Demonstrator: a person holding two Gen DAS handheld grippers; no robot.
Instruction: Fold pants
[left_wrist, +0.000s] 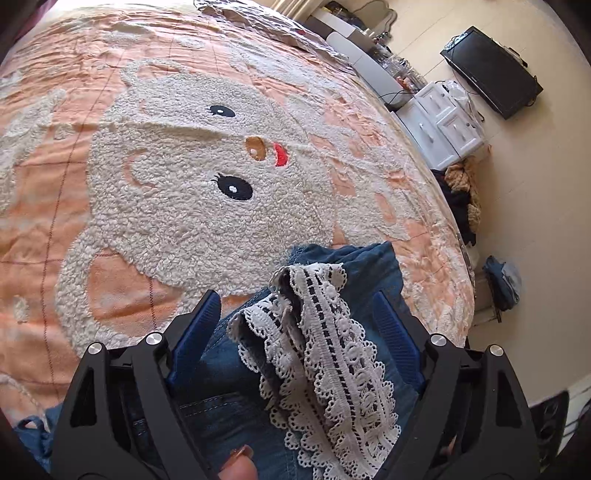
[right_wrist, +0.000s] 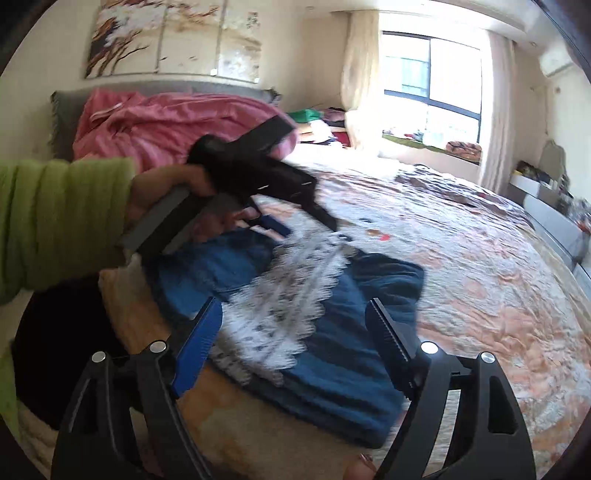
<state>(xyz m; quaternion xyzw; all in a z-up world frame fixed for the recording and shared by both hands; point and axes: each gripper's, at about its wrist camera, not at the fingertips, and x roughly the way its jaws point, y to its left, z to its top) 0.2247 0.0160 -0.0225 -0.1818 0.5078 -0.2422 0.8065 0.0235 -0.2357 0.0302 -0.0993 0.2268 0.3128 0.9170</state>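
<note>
Blue denim pants (right_wrist: 347, 369) with a white lace trim (right_wrist: 288, 295) lie folded on the bed. In the left wrist view the pants (left_wrist: 229, 413) and the bunched lace (left_wrist: 332, 350) sit between the wide-set jaws of my left gripper (left_wrist: 297, 299); the blue pads do not press on the cloth. The right wrist view, blurred, shows that left gripper (right_wrist: 295, 225) over the far end of the pants, held by a hand in a green sleeve (right_wrist: 62, 221). My right gripper (right_wrist: 295, 302) hovers open over the near end, nothing pinched.
The bed carries a peach bedspread with a fluffy white animal face (left_wrist: 184, 206). A pink quilt (right_wrist: 166, 125) is heaped at the headboard. Past the bed's right edge stand a white nightstand (left_wrist: 447, 125), a black screen (left_wrist: 491, 70) and a heap of clothes (left_wrist: 461, 192).
</note>
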